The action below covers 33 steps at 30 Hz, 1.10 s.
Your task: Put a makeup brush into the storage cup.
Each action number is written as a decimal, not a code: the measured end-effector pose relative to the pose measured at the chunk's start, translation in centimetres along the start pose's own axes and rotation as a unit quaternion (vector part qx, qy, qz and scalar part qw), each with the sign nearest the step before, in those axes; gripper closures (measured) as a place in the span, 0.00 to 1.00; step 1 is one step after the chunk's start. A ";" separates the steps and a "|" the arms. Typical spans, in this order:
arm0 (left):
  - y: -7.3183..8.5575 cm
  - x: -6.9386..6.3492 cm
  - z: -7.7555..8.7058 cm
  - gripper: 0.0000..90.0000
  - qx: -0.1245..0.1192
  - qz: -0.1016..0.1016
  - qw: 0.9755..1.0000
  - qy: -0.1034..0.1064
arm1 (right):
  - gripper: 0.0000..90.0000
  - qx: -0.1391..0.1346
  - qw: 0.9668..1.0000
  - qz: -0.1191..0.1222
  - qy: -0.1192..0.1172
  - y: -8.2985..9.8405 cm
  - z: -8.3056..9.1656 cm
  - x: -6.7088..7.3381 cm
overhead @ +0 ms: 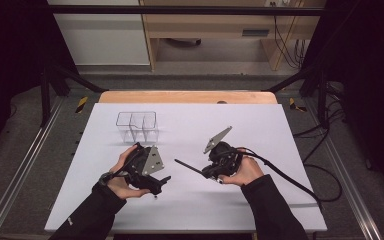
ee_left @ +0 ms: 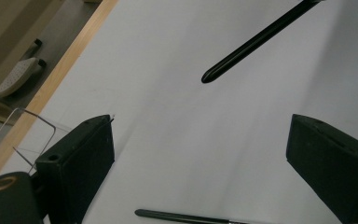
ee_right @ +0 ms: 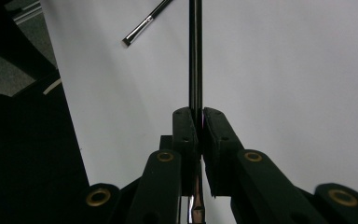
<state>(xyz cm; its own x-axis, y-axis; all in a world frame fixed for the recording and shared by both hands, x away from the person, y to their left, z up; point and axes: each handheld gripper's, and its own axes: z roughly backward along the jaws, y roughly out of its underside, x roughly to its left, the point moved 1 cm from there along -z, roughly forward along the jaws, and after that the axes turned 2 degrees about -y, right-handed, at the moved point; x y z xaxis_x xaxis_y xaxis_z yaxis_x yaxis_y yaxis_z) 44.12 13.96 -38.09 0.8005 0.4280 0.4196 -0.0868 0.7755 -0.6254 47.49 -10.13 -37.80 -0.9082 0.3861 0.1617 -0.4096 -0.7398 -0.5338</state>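
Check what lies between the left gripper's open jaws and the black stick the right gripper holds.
Bare white table, in the left gripper view, up to the stick.

A lab set up for recording. The bench [overhead: 190, 200], wood-edged under a white sheet, stands inside a black frame [overhead: 180, 10] with rails [overhead: 15, 175] at 9 and 3 o'clock. Cables [overhead: 330, 125] trail over grey carpet [overhead: 40, 115] at 3 o'clock, with yellow-black tape marks [overhead: 81, 104] at the bench's far corners. At 12 o'clock stand a white cabinet [overhead: 100, 35] and a wooden desk [overhead: 215, 25] with more wiring.
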 end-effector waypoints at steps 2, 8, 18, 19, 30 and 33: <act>-0.2 -0.2 -0.1 0.08 0.002 -0.010 1.000 0.001 | 0.94 0.000 1.000 0.001 -0.004 -0.1 0.0 0.1; -0.8 -0.7 -0.3 0.09 0.003 -0.033 0.999 0.000 | 0.94 0.002 1.000 0.001 -0.010 -0.1 -0.3 0.2; -1.5 -1.7 -1.1 0.12 0.009 -0.077 0.997 -0.007 | 0.94 0.005 1.000 0.000 -0.022 -0.3 -0.9 0.2; -1.5 -1.8 -1.2 0.12 0.011 -0.082 0.997 -0.008 | 0.94 0.004 1.000 0.001 -0.023 -0.3 -0.9 0.2; -1.7 -2.6 -2.0 0.20 0.028 -0.127 0.991 -0.020 | 0.94 0.007 0.999 0.004 -0.031 -0.4 -1.4 0.3; -1.7 -2.8 -2.2 0.23 0.033 -0.149 0.988 -0.030 | 0.94 0.006 0.999 0.006 -0.031 -0.6 -1.5 0.3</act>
<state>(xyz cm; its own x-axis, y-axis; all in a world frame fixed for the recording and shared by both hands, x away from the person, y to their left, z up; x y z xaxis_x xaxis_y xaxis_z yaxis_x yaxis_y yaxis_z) 43.32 10.40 -39.68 0.7603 0.2019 0.6174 0.1062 0.8990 -0.4248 47.56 -8.71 -38.67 -0.9167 0.3417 0.2070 -0.3988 -0.7514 -0.5257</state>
